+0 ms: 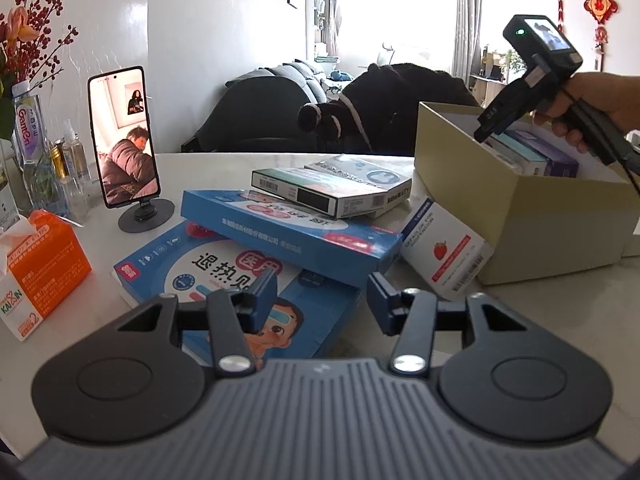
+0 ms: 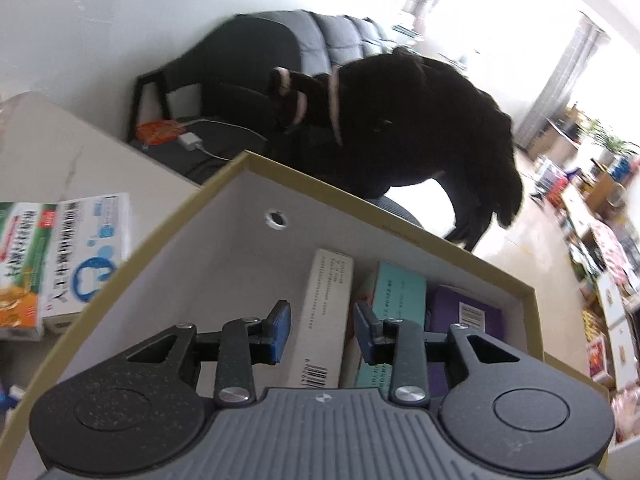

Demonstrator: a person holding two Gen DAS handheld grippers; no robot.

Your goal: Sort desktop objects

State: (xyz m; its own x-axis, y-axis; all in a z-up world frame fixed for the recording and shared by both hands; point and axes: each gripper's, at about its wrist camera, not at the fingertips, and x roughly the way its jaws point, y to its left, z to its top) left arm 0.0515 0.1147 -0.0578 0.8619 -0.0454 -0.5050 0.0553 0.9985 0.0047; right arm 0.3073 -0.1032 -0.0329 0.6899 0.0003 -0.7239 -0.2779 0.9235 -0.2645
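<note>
- The cardboard box is our landmark, sitting on the white table with its top open.
- Right gripper is over the inside of the box, tilted down, jaws part-way open with nothing pressed between the pads.
- Just below that gap a white carton stands on edge inside the box; it lines up with the gap, but the pads sit clear of it.
- Beside the white carton, still inside the box, a teal carton, then a purple carton farther along.
- From the left wrist view, the person's hand grips the right tool's handle above the box.
- Left gripper hovers outside the box, jaws moderately apart and empty.
- Under it, near the box's front side, a big blue fever-patch box lies flat on the table.
- A second blue flat box lies across it, closer to the cardboard box.
- On top of that, two small medicine boxes, near the box's corner.
- A white strawberry-print carton leans against the box's front wall.
- Well away from the box: a phone on a stand and an orange tissue pack.
</note>
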